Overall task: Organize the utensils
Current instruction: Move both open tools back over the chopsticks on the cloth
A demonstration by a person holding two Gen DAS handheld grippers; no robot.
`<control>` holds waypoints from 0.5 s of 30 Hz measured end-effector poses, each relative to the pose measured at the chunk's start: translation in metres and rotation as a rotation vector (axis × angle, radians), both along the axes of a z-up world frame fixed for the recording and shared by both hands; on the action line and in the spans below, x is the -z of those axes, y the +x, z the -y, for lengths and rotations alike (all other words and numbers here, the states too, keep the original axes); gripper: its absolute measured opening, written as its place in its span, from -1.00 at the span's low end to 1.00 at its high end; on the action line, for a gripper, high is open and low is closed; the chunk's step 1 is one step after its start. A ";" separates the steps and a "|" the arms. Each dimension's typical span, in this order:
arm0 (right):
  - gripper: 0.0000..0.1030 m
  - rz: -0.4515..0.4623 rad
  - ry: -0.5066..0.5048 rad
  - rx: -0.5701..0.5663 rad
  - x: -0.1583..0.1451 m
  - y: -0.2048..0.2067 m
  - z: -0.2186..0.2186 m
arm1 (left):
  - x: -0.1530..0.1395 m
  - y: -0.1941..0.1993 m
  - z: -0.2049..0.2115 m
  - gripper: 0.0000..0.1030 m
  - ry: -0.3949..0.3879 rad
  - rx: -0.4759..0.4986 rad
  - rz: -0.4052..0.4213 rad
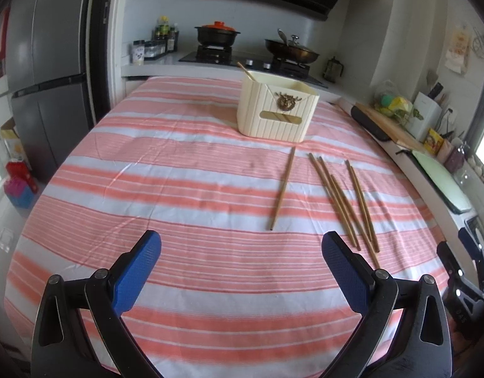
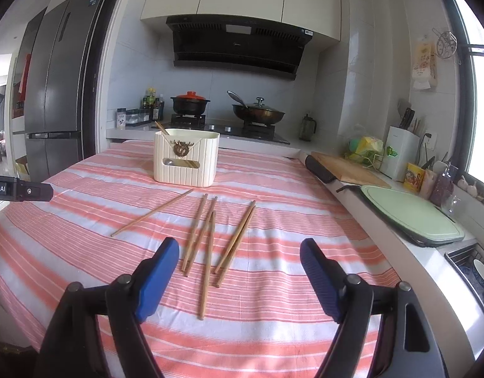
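Observation:
Several wooden chopsticks [image 2: 207, 245] lie loose on the pink-striped tablecloth [image 2: 84, 236], with one single chopstick [image 2: 152, 212] apart to their left. Behind them stands a cream utensil holder [image 2: 185, 161] with one chopstick leaning out of it. My right gripper [image 2: 240, 249] hovers open just above the near ends of the bunch, nothing between its blue pads. In the left wrist view the same bunch [image 1: 342, 201], the single chopstick [image 1: 282, 189] and the holder [image 1: 276, 110] show. My left gripper [image 1: 242, 245] is open and empty, short of the single chopstick.
A stove with a red-lidded pot [image 2: 189, 102] and a wok [image 2: 257, 113] stands behind the table. A counter on the right carries a wooden board [image 2: 349, 167], a green board [image 2: 409, 214] and a knife block [image 2: 401, 154]. A grey fridge [image 2: 55, 94] is at left.

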State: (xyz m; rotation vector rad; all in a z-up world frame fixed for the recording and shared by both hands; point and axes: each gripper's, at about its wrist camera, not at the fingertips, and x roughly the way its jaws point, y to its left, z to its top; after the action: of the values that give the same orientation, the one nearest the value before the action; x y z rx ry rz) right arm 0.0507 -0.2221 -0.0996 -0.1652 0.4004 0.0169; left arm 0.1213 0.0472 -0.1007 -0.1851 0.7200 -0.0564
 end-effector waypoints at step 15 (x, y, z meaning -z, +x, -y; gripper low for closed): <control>0.56 -0.028 0.020 0.052 0.008 0.017 0.014 | 0.006 0.025 0.008 0.97 0.060 0.076 -0.030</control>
State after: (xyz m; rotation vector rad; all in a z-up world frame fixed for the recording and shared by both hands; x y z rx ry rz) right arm 0.0679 -0.2365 -0.1081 -0.1348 0.4324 -0.0282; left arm 0.1464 0.0390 -0.1064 -0.1017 0.7580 -0.1048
